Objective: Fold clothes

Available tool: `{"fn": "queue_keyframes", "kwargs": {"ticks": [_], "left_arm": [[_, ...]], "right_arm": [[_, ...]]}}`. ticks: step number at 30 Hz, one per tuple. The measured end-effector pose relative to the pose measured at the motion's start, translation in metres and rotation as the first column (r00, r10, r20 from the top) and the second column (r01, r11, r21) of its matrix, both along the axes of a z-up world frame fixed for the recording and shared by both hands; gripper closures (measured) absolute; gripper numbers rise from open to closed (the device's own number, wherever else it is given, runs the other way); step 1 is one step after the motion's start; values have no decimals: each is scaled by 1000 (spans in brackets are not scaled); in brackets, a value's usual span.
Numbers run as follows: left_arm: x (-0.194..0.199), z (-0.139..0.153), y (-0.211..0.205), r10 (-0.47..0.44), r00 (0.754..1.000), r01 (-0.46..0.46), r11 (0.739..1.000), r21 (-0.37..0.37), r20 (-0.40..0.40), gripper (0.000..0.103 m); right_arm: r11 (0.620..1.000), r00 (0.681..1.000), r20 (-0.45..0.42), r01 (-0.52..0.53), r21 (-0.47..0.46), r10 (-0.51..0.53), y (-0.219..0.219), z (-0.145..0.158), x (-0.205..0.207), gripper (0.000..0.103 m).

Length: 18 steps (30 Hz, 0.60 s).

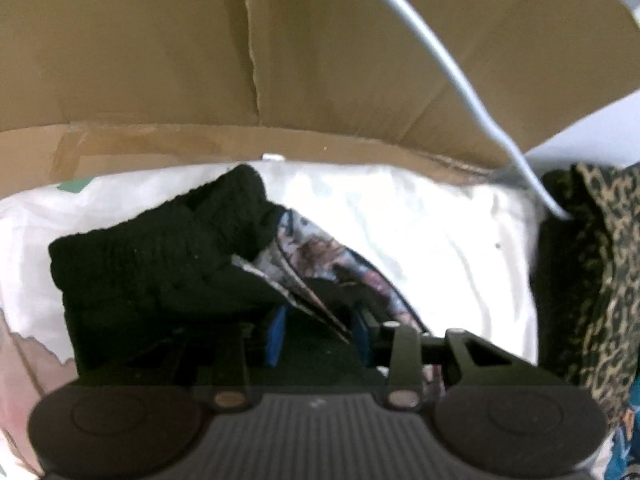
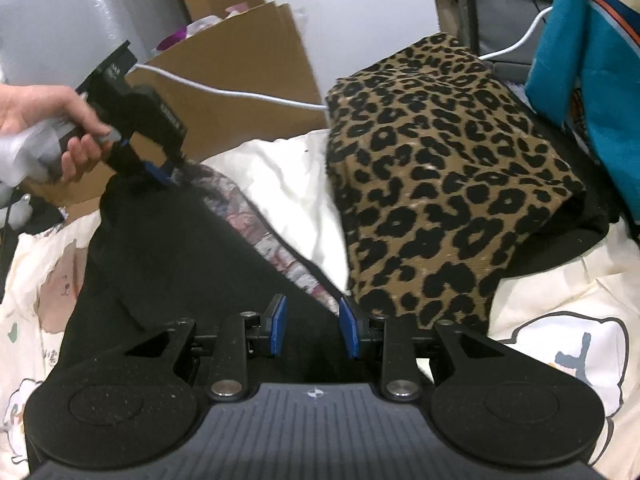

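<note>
Black garment [image 2: 192, 264]: lay on the white printed bedsheet [image 2: 288, 184], its patterned lining [image 2: 256, 232] exposed along the right edge.
Left gripper [image 2: 162, 172]: held by a hand [image 2: 48, 128] at the garment's far left corner, pointing steeply down; blue pads [image 1: 276, 336] sat at the black fabric, pinch not discernible.
Right gripper [image 2: 312, 326]: at the near edge of the garment, pads spread, no fabric pinched between them.
Leopard-print garment [image 2: 436, 184]: folded, right of the black one.
Cardboard box [image 1: 280, 60]: beyond the sheet.
</note>
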State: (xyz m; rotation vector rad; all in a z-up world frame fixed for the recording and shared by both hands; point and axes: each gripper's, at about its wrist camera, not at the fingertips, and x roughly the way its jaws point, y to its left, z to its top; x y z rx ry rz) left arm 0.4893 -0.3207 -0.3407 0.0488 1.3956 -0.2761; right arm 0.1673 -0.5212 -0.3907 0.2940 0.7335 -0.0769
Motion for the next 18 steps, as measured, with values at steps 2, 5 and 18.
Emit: {"fn": "queue_keyframes", "kwargs": {"ticks": [2, 5, 18], "left_arm": [[-1, -5, 0, -4, 1000, 4, 1000, 18, -18, 66], [-4, 5, 1, 4, 1000, -5, 1000, 18, 27, 70], [-26, 5, -4, -93, 995, 94, 994, 48, -25, 66]], "right_arm": [[1000, 1000, -19, 10, 5, -10, 0, -3, 4, 70], [1000, 1000, -4, -3, 22, 3, 3, -2, 7, 70], [1000, 1000, 16, 8, 28, -8, 6, -4, 6, 70]]}}
